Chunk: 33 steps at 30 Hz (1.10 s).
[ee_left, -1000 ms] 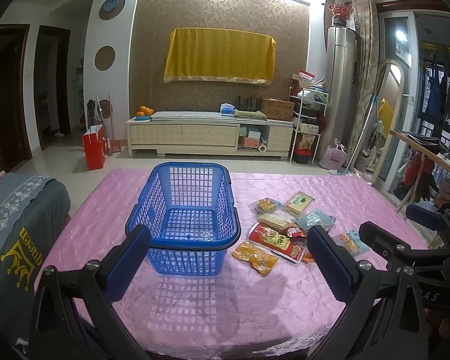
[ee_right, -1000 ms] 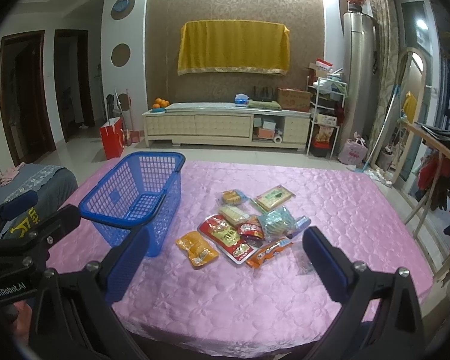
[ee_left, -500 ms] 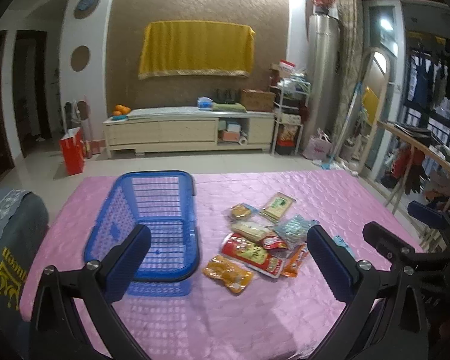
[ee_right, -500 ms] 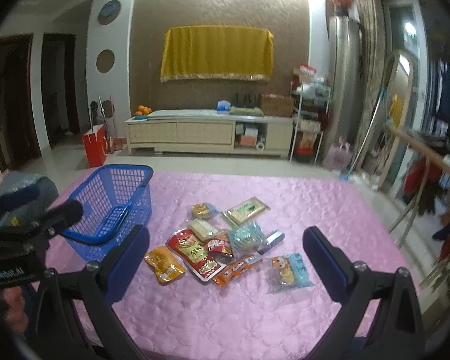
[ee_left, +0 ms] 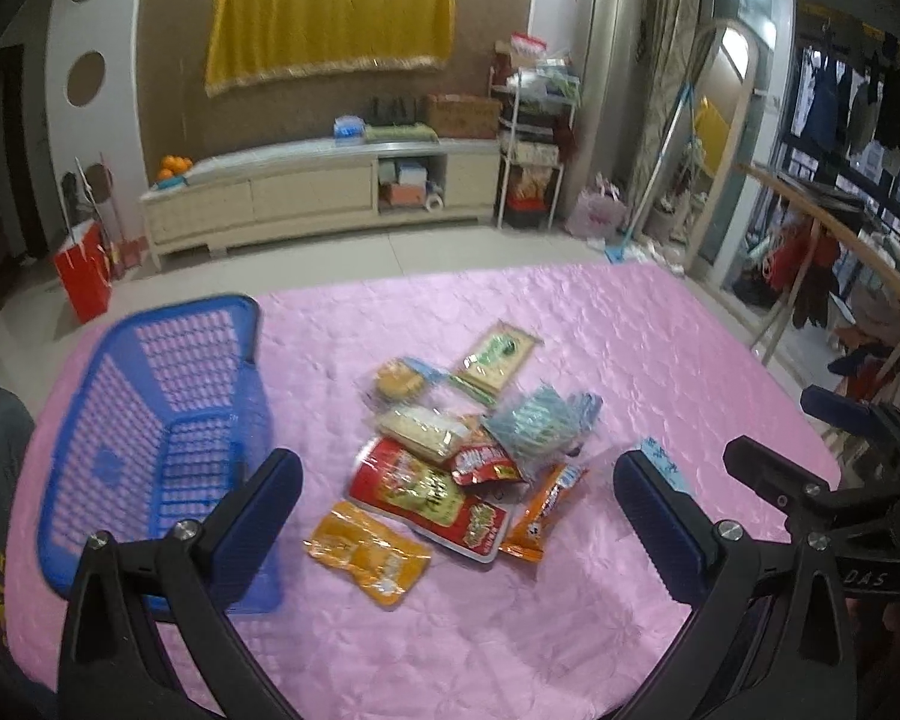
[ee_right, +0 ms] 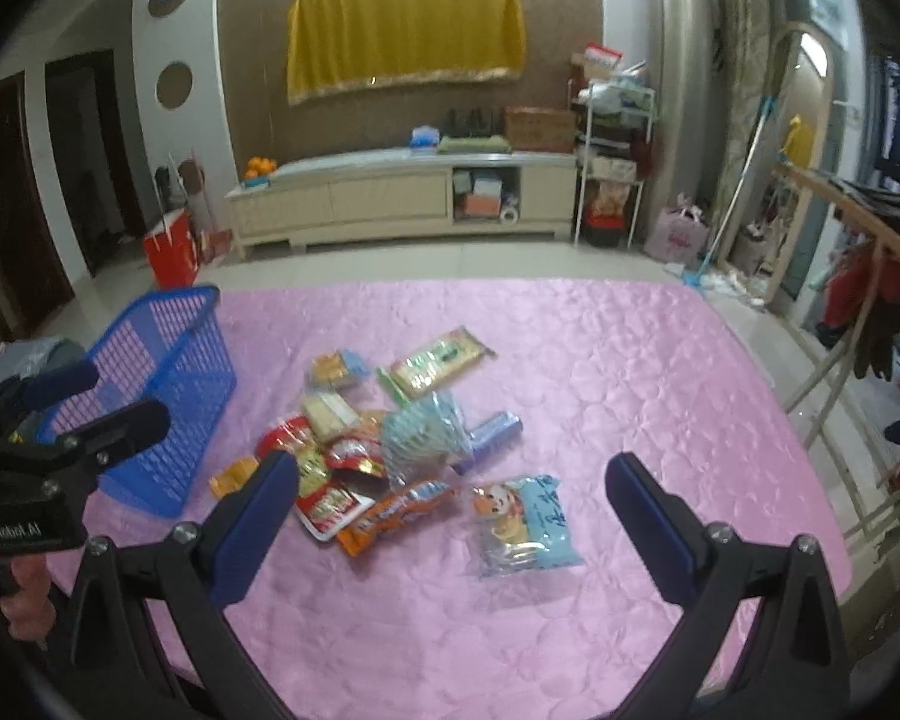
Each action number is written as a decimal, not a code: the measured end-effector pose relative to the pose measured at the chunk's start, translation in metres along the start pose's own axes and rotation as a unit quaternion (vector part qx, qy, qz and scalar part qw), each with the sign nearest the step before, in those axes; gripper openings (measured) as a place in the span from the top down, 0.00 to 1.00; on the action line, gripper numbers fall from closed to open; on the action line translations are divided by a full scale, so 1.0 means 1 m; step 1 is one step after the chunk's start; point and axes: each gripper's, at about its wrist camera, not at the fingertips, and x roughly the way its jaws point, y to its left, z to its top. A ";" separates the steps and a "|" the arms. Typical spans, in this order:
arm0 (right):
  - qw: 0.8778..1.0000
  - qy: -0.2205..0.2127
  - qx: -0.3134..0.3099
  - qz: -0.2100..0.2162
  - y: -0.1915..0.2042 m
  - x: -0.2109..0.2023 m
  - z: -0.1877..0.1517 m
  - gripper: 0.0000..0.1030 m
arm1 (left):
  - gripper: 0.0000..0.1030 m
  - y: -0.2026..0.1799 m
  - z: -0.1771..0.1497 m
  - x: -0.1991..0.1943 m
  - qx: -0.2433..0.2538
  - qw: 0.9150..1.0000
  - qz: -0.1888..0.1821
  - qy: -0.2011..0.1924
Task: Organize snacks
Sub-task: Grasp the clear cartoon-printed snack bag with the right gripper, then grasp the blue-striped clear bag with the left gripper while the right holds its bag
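A pile of several snack packets lies mid-table on a pink cloth (ee_left: 630, 336): a yellow-orange packet (ee_left: 369, 552), a big red pouch (ee_left: 426, 495), an orange packet (ee_left: 543, 507), a green-beige packet (ee_left: 498, 357). The empty blue plastic basket (ee_left: 156, 420) stands to their left. My left gripper (ee_left: 459, 519) hovers open above the pile's near side, holding nothing. In the right wrist view the right gripper (ee_right: 447, 519) is open over a light-blue packet (ee_right: 522, 525) and the orange packet (ee_right: 396, 516); the basket (ee_right: 156, 390) is at the left.
The other gripper's black body shows at the right edge (ee_left: 840, 492) of the left view and at the left edge (ee_right: 36, 468) of the right view, with a hand under it. Beyond the table: a low cabinet (ee_right: 402, 198), a red bag (ee_right: 171, 249), a wooden rack (ee_left: 840, 240).
Both views have swung right and moved closer to the snacks: the basket slid from centre to the left of frame, and the pile now sits between the fingers. Both grippers stayed open.
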 end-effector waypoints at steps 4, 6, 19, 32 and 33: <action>0.999 0.038 -0.006 0.003 -0.014 0.027 -0.005 0.00 | 0.00 -0.005 -0.001 0.034 0.002 0.999 0.000 0.037; 0.998 0.061 -0.008 0.006 -0.021 0.045 -0.008 0.00 | 0.00 -0.005 -0.003 0.048 0.002 0.999 0.000 0.052; 0.986 0.158 -0.055 -0.006 -0.033 0.138 -0.038 0.01 | 0.00 -0.014 -0.023 0.136 0.000 0.989 -0.018 0.144; 0.982 0.185 -0.043 0.010 -0.050 0.161 -0.046 0.31 | 0.00 -0.028 -0.007 0.158 0.065 0.987 -0.039 0.145; 0.982 0.183 -0.036 0.012 -0.052 0.158 -0.045 0.31 | 0.00 -0.029 -0.005 0.160 0.070 0.987 -0.037 0.143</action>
